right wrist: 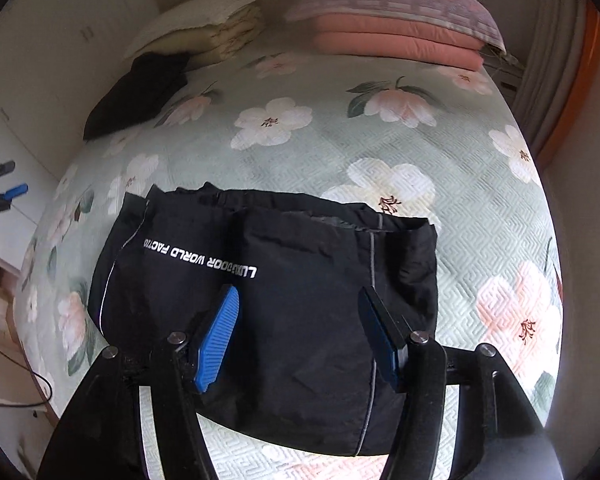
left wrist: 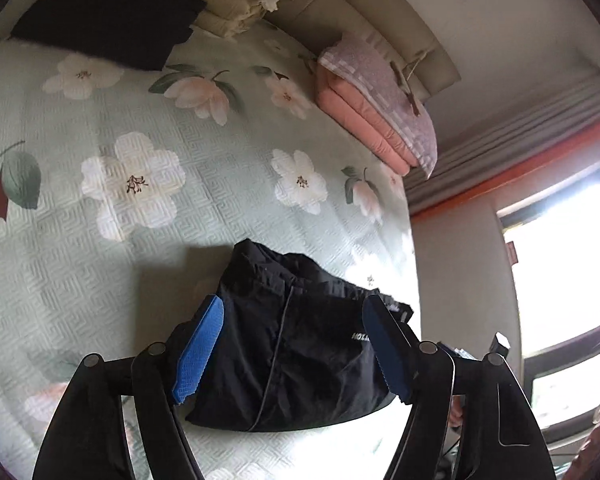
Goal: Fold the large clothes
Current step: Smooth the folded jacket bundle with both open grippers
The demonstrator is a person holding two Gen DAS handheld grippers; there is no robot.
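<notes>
A black jacket [right wrist: 268, 280] with white lettering lies folded into a compact block on the floral bedspread [right wrist: 380, 152]. It also shows in the left wrist view [left wrist: 296, 344]. My right gripper [right wrist: 298, 300] is open, its blue pads [right wrist: 220, 336] spread above the jacket's near part, holding nothing. My left gripper [left wrist: 294, 308] is open too, its pads [left wrist: 202, 348] either side of the jacket, empty. The left gripper shows at the far left edge of the right wrist view [right wrist: 4, 196].
A second folded black garment [right wrist: 140, 92] lies at the far left by a cream folded quilt [right wrist: 216, 24]. A pink folded blanket [right wrist: 400, 36] under a lilac pillow sits at the headboard. Wardrobe at left, window [left wrist: 572, 264] at right.
</notes>
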